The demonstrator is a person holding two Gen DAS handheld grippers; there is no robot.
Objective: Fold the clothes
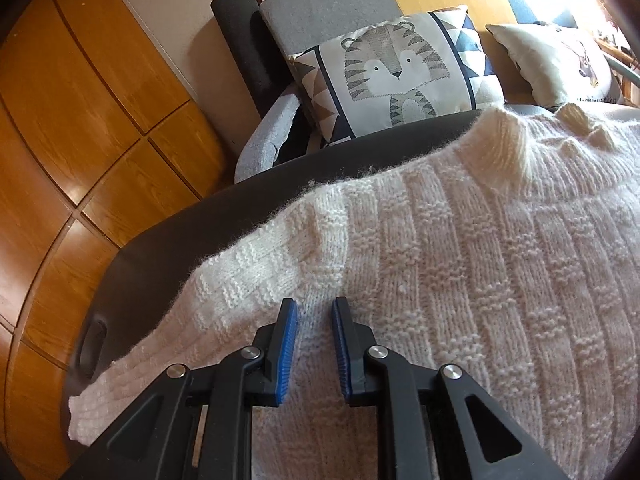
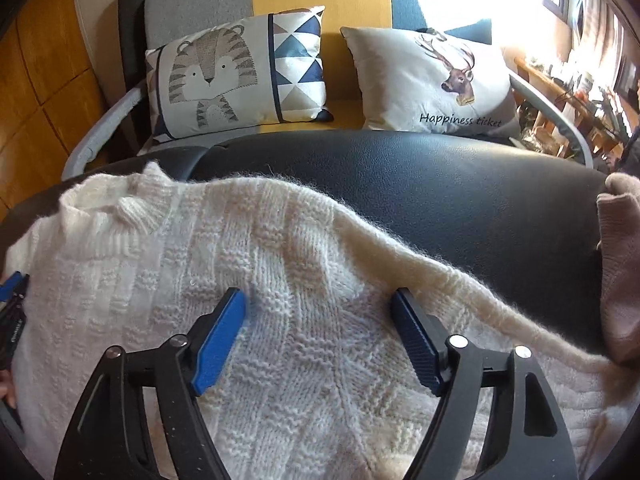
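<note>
A white knitted sweater (image 1: 460,280) lies spread flat on a dark leather surface (image 1: 192,232), its ribbed collar (image 1: 504,148) towards the sofa. One sleeve (image 1: 160,336) runs down to the lower left, its cuff over the surface's edge. My left gripper (image 1: 315,304) hovers over the shoulder area near that sleeve, its blue pads a narrow gap apart with nothing pinched. In the right wrist view, my right gripper (image 2: 318,294) stands wide open above the sweater (image 2: 240,280), near the other sleeve (image 2: 480,292). A sliver of the left gripper (image 2: 10,284) shows at the left edge.
Behind the leather surface (image 2: 440,184) stands a sofa with a tiger cushion (image 2: 232,76) and a deer cushion (image 2: 436,84). A pinkish knit garment (image 2: 620,260) lies at the right edge. Wooden floor (image 1: 80,120) spreads to the left, and a dark roll (image 1: 244,40) leans by the sofa.
</note>
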